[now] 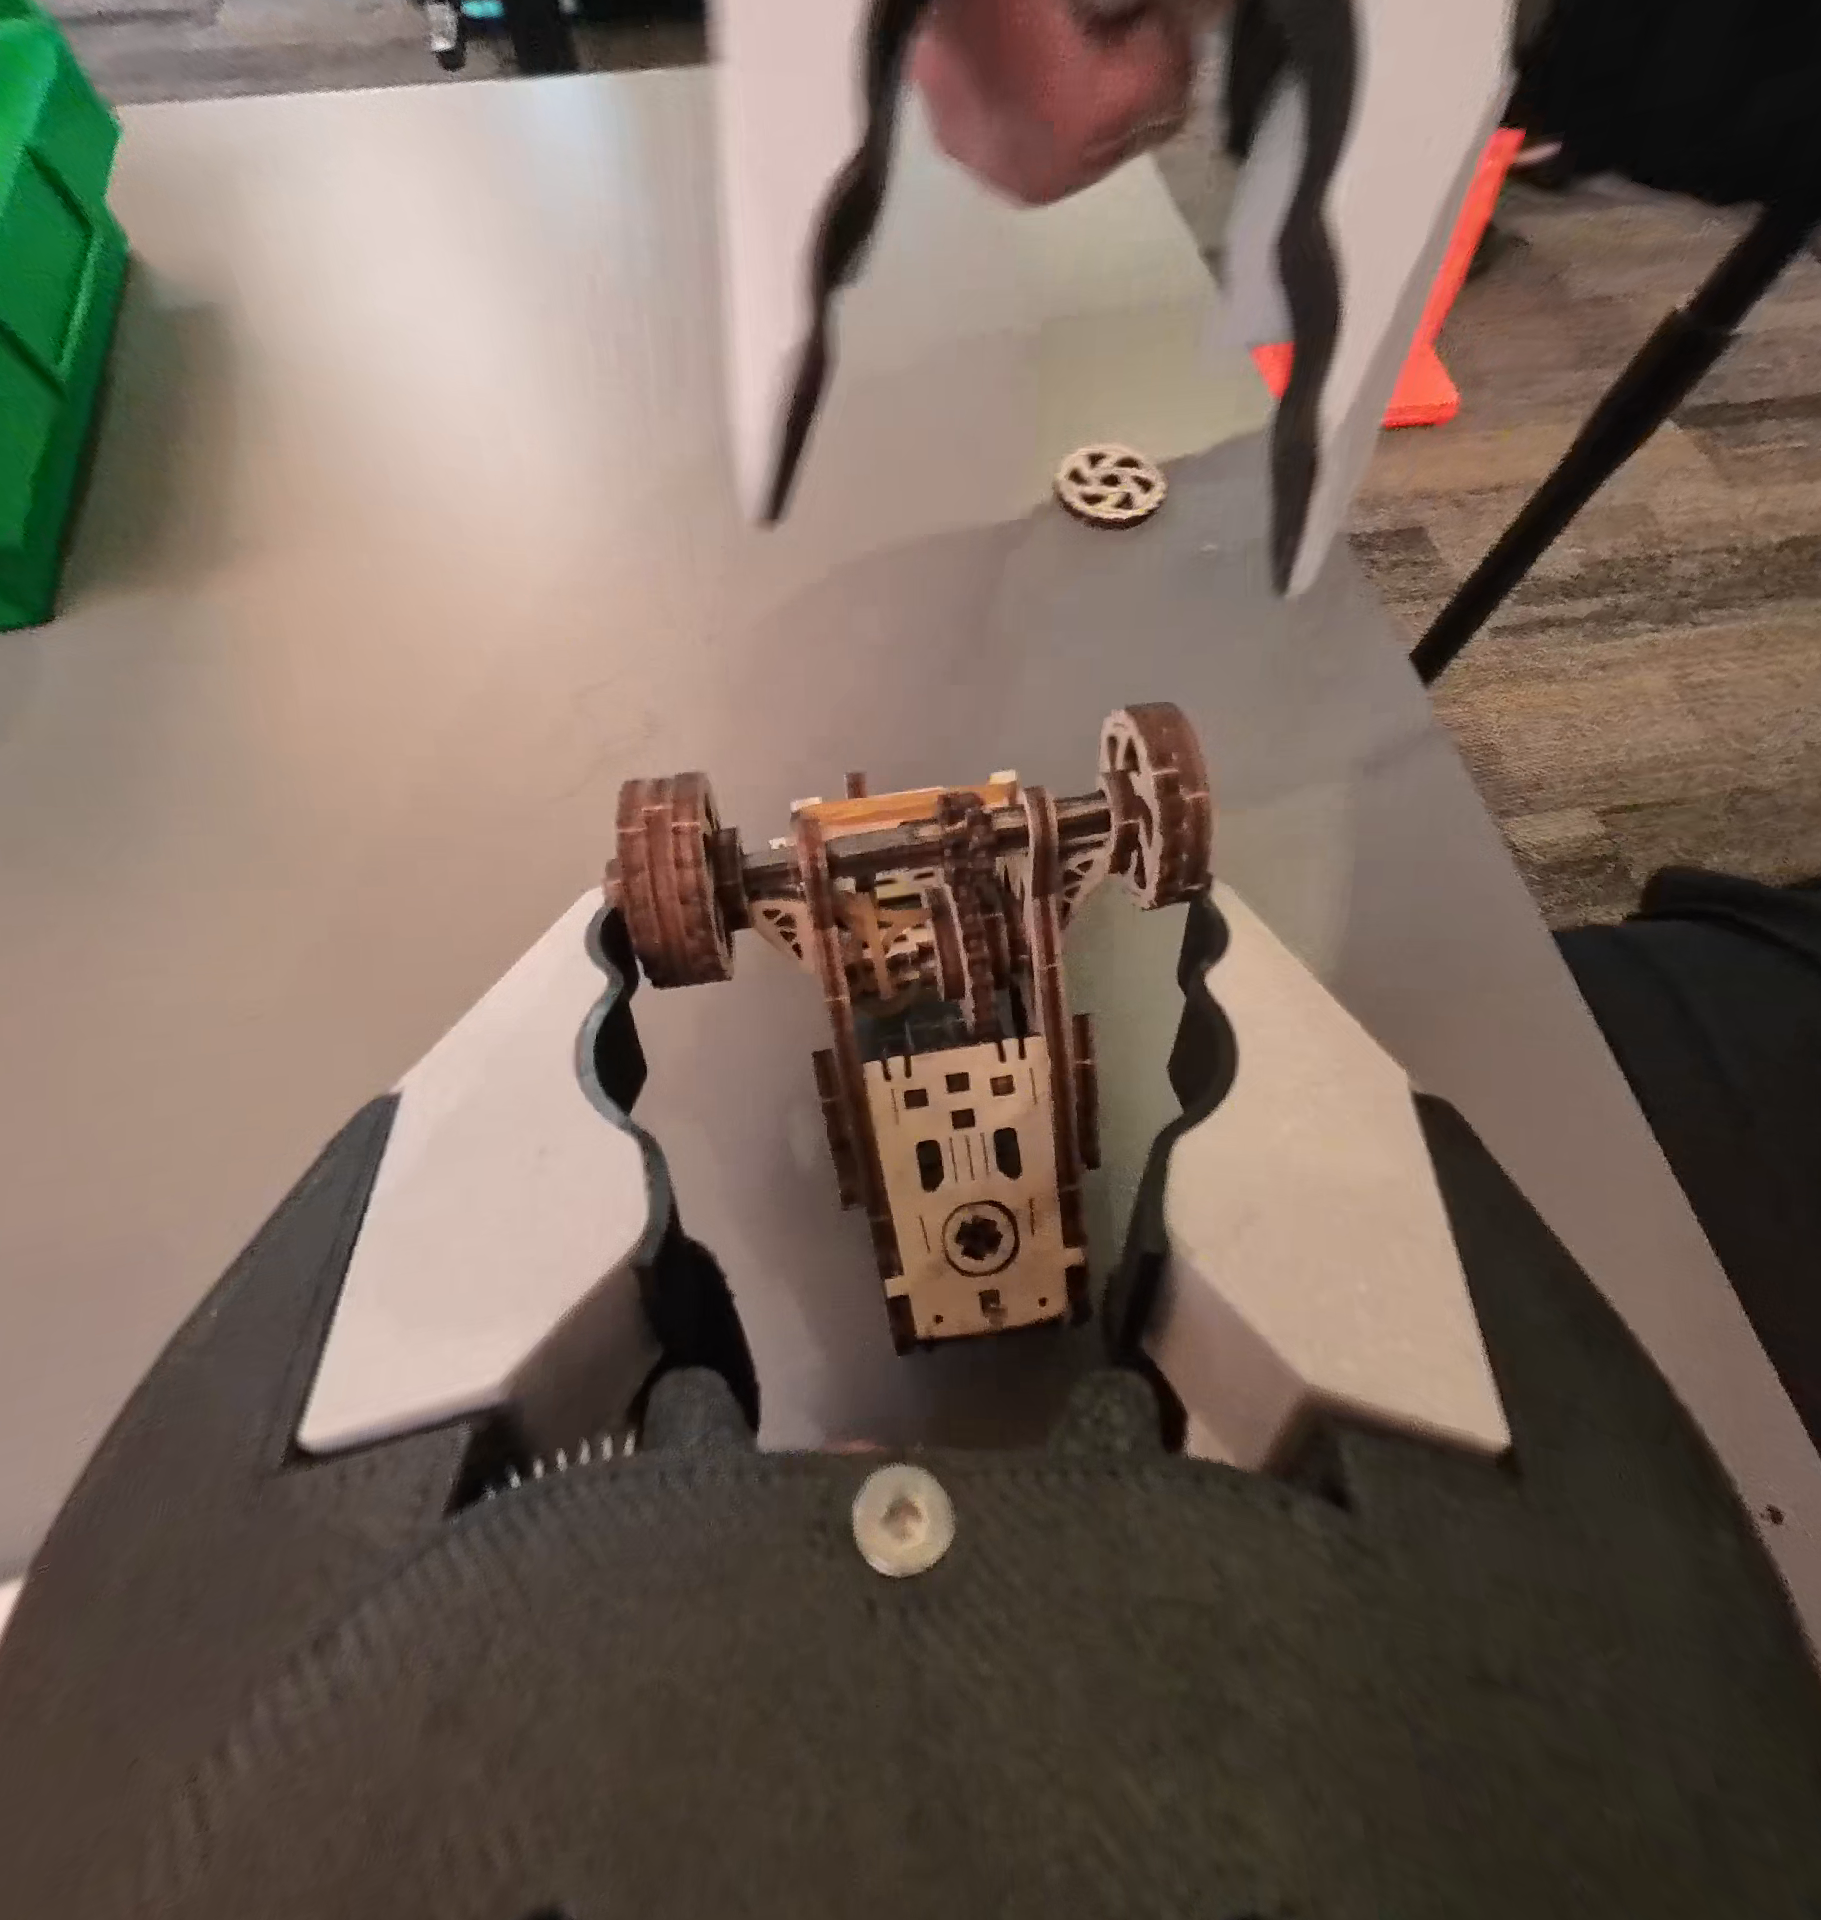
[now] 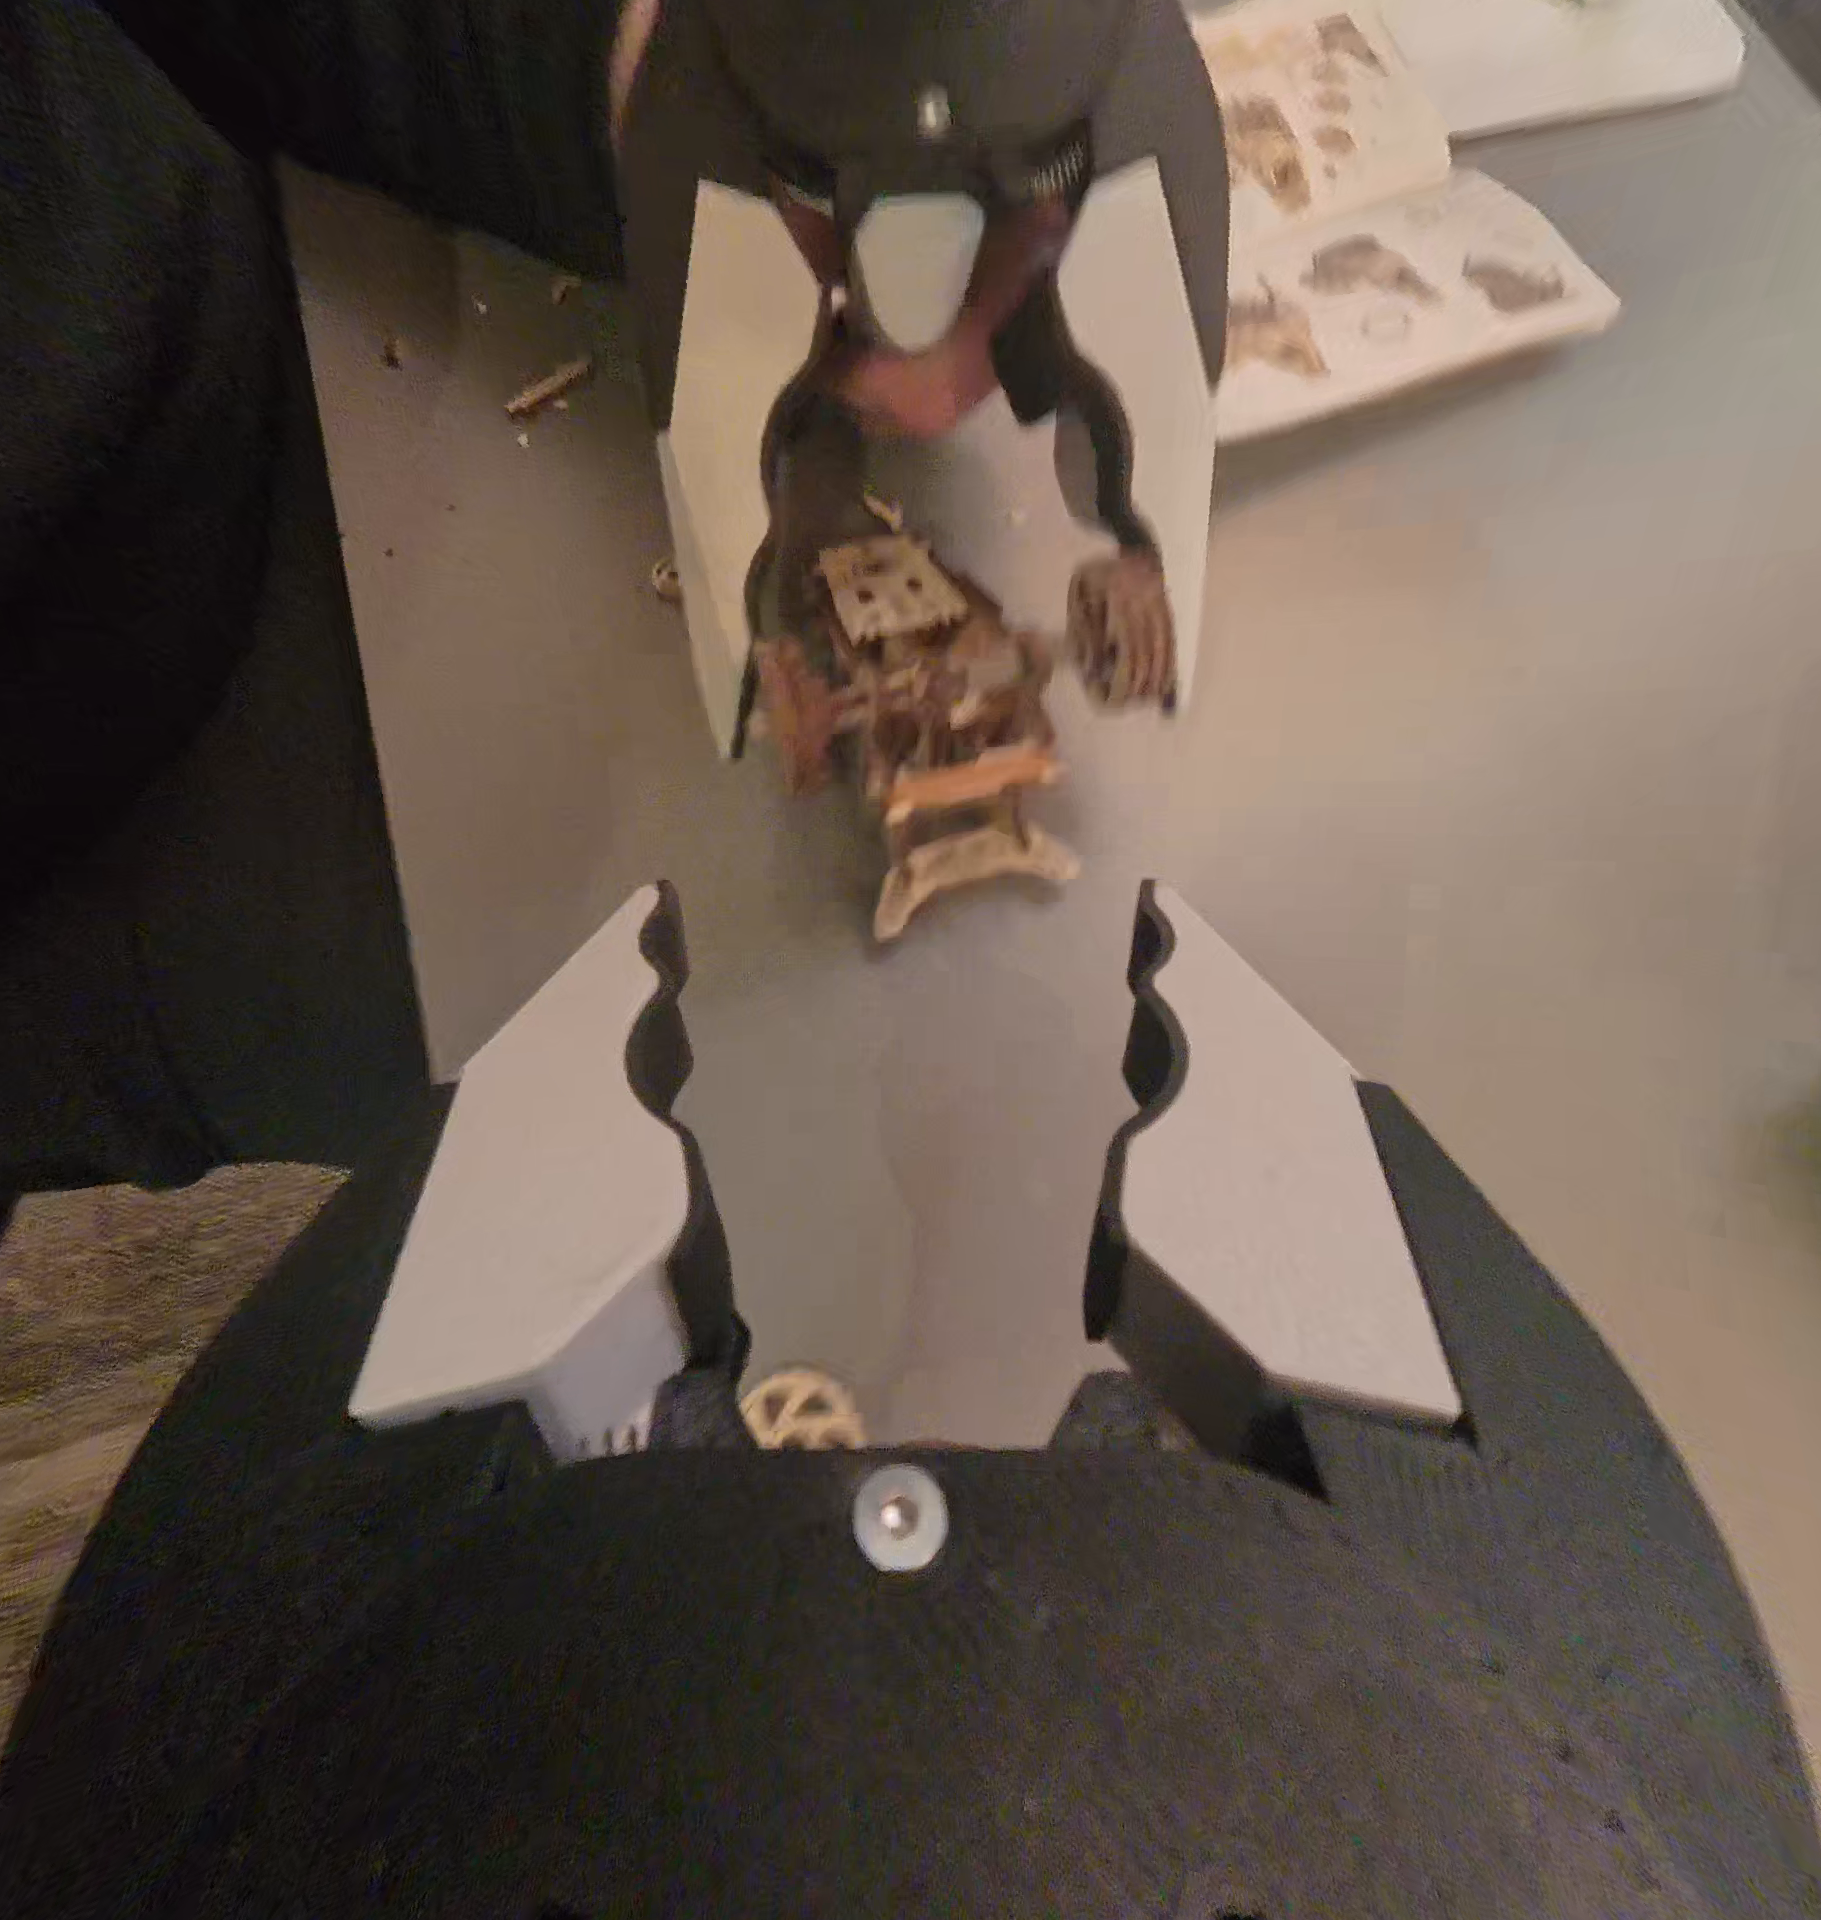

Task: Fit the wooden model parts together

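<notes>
A wooden model car (image 1: 947, 1039) lies belly-up on the grey table (image 1: 262, 831), its two wheels at the far end. My left gripper (image 1: 906, 920) is open, with a finger on each side of the car and the fingertips (image 1: 615, 935) beside the wheels. A loose wooden wheel (image 1: 1111, 485) lies farther out near the table edge. My right gripper (image 1: 1031, 540) hangs open and blurred above it. In the right wrist view my right gripper (image 2: 906, 894) is open and empty, and the loose wheel (image 2: 802, 1418) shows low between its fingers. The car (image 2: 927, 707) and left gripper (image 2: 953, 727) lie beyond.
A green bin (image 1: 12, 312) stands at the table's far left. An open instruction booklet (image 2: 1405, 260) and wooden scraps (image 2: 547, 384) lie on the table. Past the edge are carpet, an orange object (image 1: 1405, 384), a black tripod leg (image 1: 1612, 416) and a person's dark clothing (image 1: 1716, 1143). Some 6 cm of space lies between my two pairs of fingers.
</notes>
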A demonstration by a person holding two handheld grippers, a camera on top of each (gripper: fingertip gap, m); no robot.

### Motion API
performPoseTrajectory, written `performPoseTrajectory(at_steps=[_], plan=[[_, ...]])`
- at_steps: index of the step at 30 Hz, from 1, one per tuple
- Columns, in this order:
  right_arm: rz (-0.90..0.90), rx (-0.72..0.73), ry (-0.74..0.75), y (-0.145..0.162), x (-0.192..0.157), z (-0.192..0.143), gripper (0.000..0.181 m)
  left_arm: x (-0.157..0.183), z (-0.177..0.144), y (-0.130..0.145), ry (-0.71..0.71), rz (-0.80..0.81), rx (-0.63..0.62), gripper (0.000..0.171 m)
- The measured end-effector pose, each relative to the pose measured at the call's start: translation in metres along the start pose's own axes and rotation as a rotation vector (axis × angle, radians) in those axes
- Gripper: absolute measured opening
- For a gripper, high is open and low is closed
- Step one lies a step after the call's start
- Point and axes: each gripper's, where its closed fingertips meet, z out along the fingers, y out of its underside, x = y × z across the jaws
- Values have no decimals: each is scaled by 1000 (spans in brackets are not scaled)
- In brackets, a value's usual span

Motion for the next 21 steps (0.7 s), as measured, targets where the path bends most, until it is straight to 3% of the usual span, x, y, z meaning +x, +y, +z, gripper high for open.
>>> performPoseTrajectory(at_steps=[2,5,7,11,12,15,21], plan=[[85,-61,68,24,0,-15,72,-8,-3,2,-60,-50,0,102],[233,-153,138,65,-7,-33,74,-25,-8,5,-196,-110,1,102],[288,-235,189,92,-13,-42,62,-37,-14,9,-288,-133,-10,102],[386,-300,206,120,-24,-39,56,-44,-17,12,-341,-205,-18,102],[391,-308,226,124,-23,-38,55,-44,-17,13,-349,-209,-28,103],[394,-264,237,121,-22,-35,28,-39,-17,16,-343,-225,-42,107],[419,-163,271,119,-20,-35,24,-37,-19,20,-329,-273,-31,84]])
